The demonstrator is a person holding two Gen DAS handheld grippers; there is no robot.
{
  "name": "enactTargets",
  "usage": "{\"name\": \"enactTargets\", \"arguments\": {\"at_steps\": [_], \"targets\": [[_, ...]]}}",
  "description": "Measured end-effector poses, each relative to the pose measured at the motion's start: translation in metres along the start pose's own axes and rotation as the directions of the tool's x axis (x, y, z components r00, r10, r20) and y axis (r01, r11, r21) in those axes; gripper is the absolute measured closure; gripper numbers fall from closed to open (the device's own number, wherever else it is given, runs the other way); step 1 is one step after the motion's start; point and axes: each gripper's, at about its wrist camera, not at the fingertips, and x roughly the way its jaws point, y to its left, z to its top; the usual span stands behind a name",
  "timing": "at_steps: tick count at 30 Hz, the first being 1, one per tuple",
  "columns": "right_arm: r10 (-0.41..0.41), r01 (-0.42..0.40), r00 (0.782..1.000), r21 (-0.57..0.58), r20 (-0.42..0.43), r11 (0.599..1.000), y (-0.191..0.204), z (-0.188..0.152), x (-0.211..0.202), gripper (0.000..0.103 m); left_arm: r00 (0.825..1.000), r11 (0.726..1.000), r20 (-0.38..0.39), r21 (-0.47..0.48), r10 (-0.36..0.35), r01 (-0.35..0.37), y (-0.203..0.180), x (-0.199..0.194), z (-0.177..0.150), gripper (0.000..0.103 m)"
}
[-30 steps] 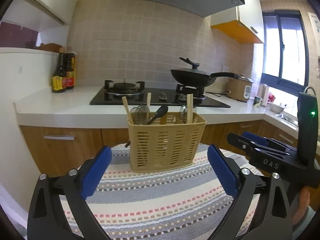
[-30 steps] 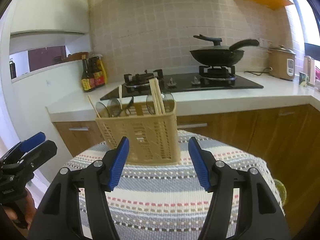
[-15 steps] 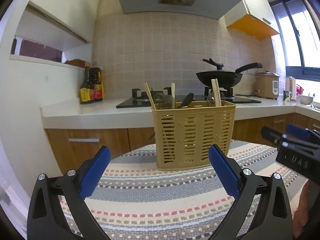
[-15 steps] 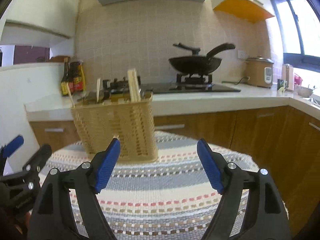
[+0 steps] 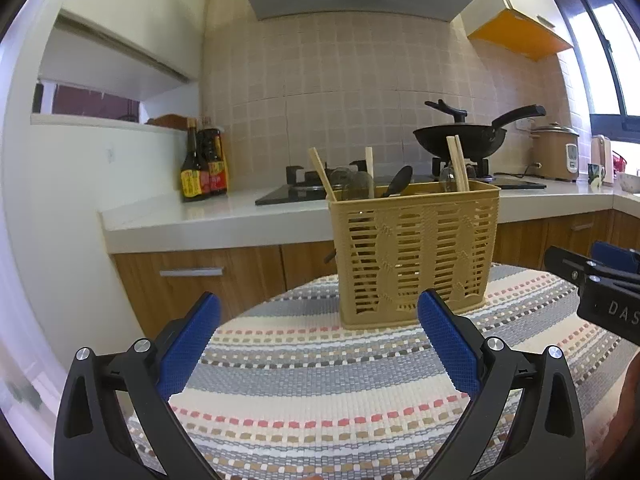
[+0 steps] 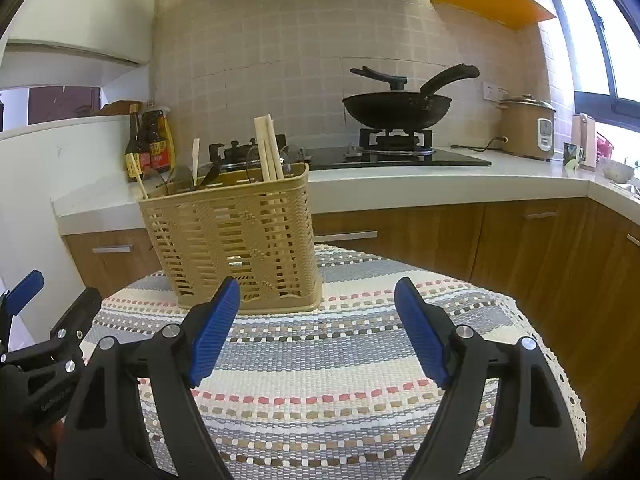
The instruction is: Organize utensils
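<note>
while both tools hover low over the striped cloth (image 5: 320,384), the scene reads from the left like this: dark sauce bottles (image 5: 204,168) stand on the white counter (image 5: 208,216) at the far left. nearer, the left gripper (image 5: 320,332) has its blue pads spread wide apart with nothing between them. ahead of it and slightly right, the tan slotted basket (image 5: 416,256) stands upright on the cloth, at its far side. in it are wooden chopsticks (image 5: 458,164), a dark spoon (image 5: 400,180) and some clear-headed utensils (too faint to name), all poking above the rim. beyond it a black wok (image 5: 460,138) sits on the hob (image 6: 396,156), and a rice cooker (image 6: 528,126) stands further right. the right gripper (image 6: 316,328) is near the basket's right end, its jaws well apart; they have just been opening, and nothing is between them.
</note>
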Motion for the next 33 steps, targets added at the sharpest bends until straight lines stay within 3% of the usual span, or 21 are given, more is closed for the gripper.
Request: {"name": "enactTargets", "arguments": {"at_steps": [33], "targets": [[-0.018,0.018,0.999,-0.009,0.038,1.000,0.0022,0.0000,-0.0108,0.017,0.999,0.999,-0.037,-0.024,-0.026,0.025,0.0064,0.0065,-0.0007,0.008]]}}
